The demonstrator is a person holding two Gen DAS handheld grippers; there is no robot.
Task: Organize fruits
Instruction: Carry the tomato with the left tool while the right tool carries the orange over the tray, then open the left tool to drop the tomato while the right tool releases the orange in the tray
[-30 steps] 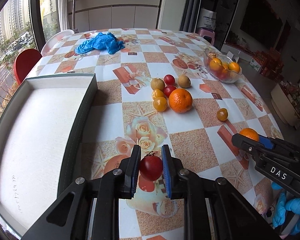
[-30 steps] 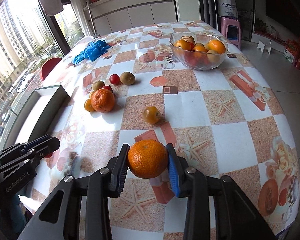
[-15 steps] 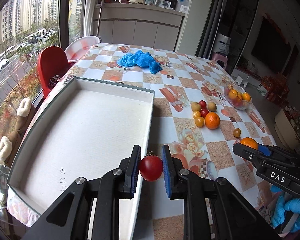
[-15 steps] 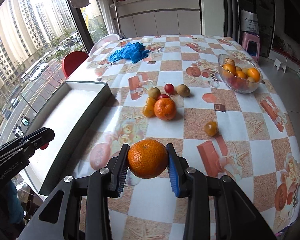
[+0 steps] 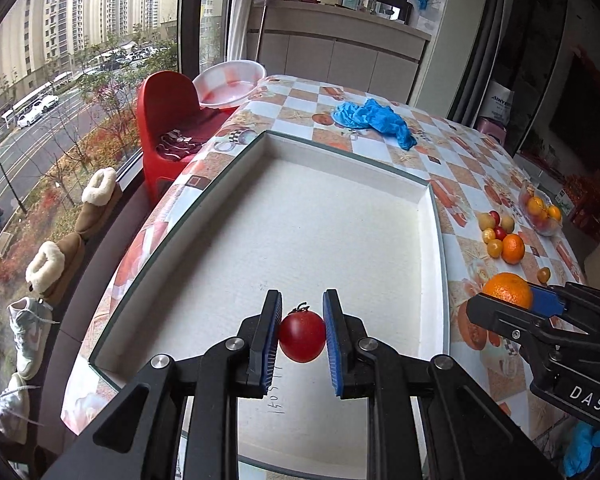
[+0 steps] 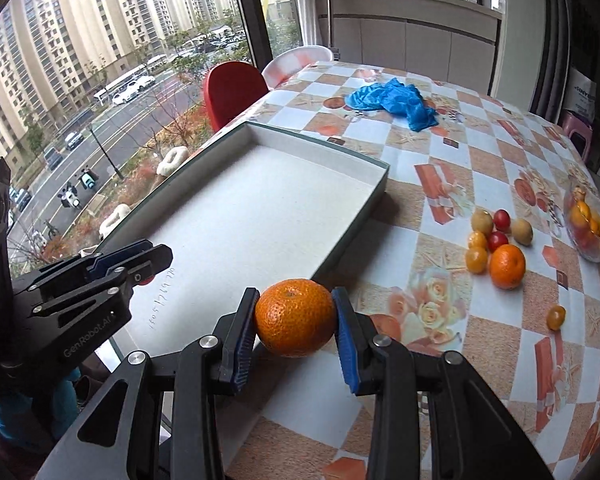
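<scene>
Tomato (image 5: 302, 337) now over tray (image 5: 435, 240)

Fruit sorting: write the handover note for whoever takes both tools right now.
Left tool: shut on the red tomato, held over the white tray.
Right tool: shut on the big orange, over the table beside the tray's near corner.
Done: nothing lies in the tray.
Left: set down both fruits. A loose cluster and one small orange fruit remain on the table. The glass bowl at the right edge holds more fruit.
</scene>
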